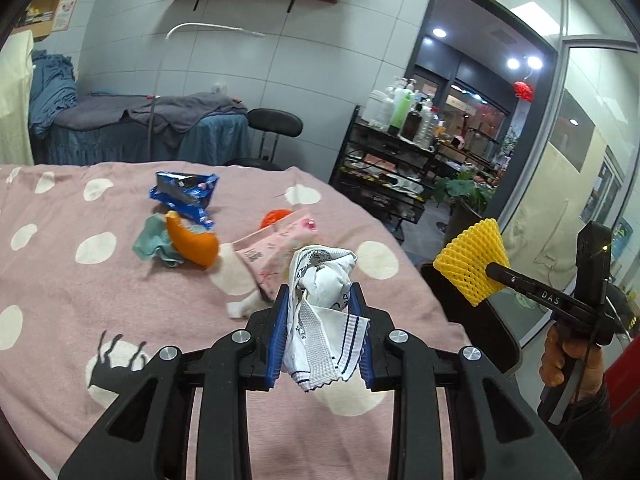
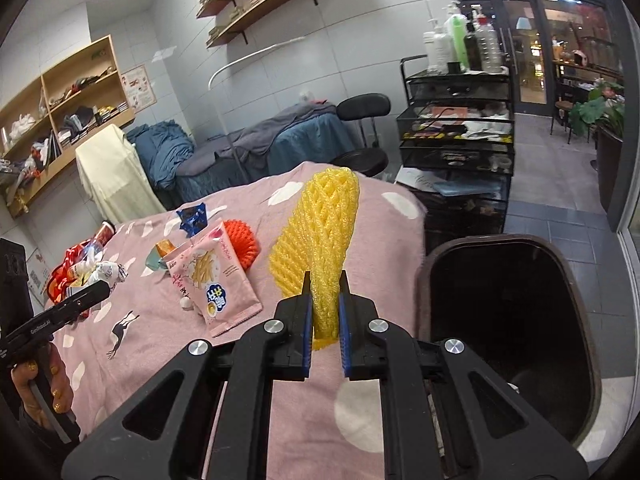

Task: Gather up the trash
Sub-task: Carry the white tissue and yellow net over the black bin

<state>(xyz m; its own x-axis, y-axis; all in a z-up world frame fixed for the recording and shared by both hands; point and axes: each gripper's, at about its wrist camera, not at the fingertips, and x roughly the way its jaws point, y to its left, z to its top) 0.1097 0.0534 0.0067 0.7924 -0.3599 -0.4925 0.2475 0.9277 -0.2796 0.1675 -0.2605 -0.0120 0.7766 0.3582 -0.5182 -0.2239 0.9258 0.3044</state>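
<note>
Right gripper: jaws clamped on the lower end of a yellow foam net sleeve, which stands up out of the pads and is held just beside the open dark bin at the bed edge. Left gripper: jaws pinched on a crumpled white wrapper, held over the pink dotted blanket.

Handling, judged: both pieces are very light and soft. The foam net is squashed flat by the pads and should spring back; no slip expected, nothing fragile. The wrapper is thin crinkled film; a loose tail hangs below the jaws, so snagging on the bin rim is possible.

Left on the blanket: pink snack bag, blue wrapper, orange foam net, orange peel-like scrap on a teal scrap. The flat snack bag is best taken by a raised edge or corner, since the film is likely slippery. The orange net can be pinched anywhere. More litter is seen at the far side in the right wrist view; contents can't be told.
</note>
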